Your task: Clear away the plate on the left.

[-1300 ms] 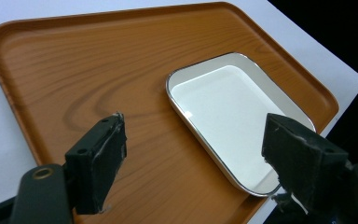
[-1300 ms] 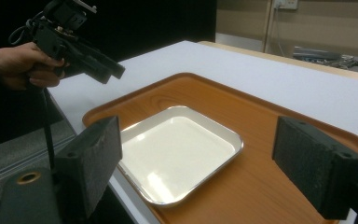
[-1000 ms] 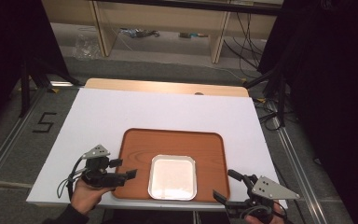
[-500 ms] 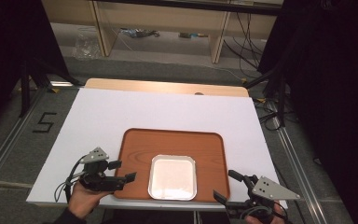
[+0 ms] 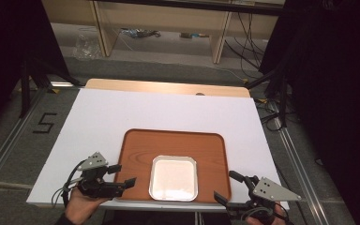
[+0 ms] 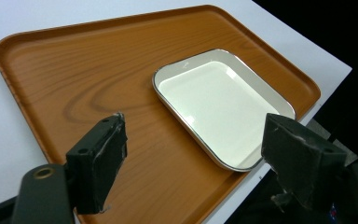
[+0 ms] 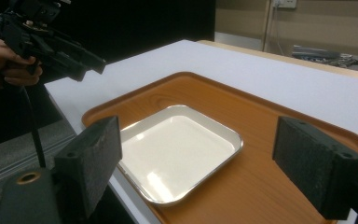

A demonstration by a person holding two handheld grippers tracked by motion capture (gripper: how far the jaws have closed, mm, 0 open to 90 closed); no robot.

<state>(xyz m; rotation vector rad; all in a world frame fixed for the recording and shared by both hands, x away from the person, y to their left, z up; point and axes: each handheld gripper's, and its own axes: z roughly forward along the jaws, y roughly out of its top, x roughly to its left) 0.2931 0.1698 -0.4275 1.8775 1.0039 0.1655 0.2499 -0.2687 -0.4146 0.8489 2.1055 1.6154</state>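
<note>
The white square dish (image 5: 174,178) is lying flat on the wooden tray (image 5: 173,140), toward the tray's near edge and roughly centred across it, its metal-edged rim close to the tray's near lip. Nothing is sitting in it. The tray itself is resting on the white table (image 5: 122,112), its near edge almost level with the table's near edge.

I am holding the left gripper (image 5: 120,178) just off the tray's near left corner, jaws spread wide and empty, pointing across the tray toward the dish. In the left gripper view the dish (image 6: 221,105) is sitting ahead of the two pads, not between them. I am keeping the right gripper (image 5: 226,187) off the tray's near right corner, jaws likewise wide apart and holding nothing, aimed at the dish (image 7: 179,147) from the opposite side; the left gripper (image 7: 81,58) is showing beyond the tray's far corner in the right gripper view.

My reading is that I am lining up on either the dish or the tray. The rim is low and looks glossy, so a pad closing on it could slip off. Because the tray is lying so near the table's edge, a sideways push from either jaw could slide tray and dish off toward me. Both grippers closing in from opposite corners could also meet each other.
</note>
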